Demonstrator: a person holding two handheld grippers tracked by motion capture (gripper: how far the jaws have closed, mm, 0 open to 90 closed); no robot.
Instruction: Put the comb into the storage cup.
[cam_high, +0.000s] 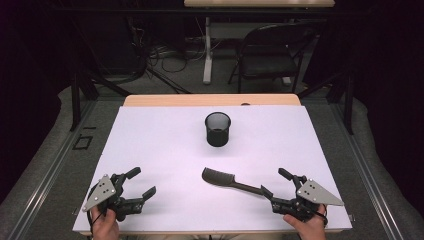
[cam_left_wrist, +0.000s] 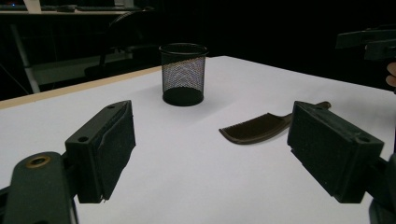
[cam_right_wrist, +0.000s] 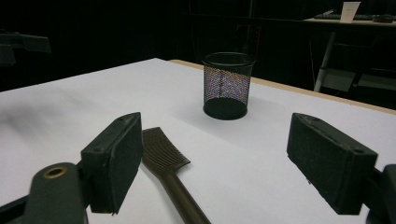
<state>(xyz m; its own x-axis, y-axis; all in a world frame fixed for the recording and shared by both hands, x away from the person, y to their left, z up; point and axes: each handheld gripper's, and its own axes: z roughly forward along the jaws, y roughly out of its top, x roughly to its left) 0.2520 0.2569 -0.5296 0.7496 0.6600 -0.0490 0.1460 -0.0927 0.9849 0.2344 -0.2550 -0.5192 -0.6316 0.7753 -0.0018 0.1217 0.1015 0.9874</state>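
The mesh pen cup was black, its weave a fine see-through grid. The comb was dark brown with ridged teeth. The table cover was plain white over a tan wooden tabletop.

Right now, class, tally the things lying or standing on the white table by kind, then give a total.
Mesh cup: 1
Comb: 1
Hand-held tool: 2, the left tool and the right tool, both open
Total: 4
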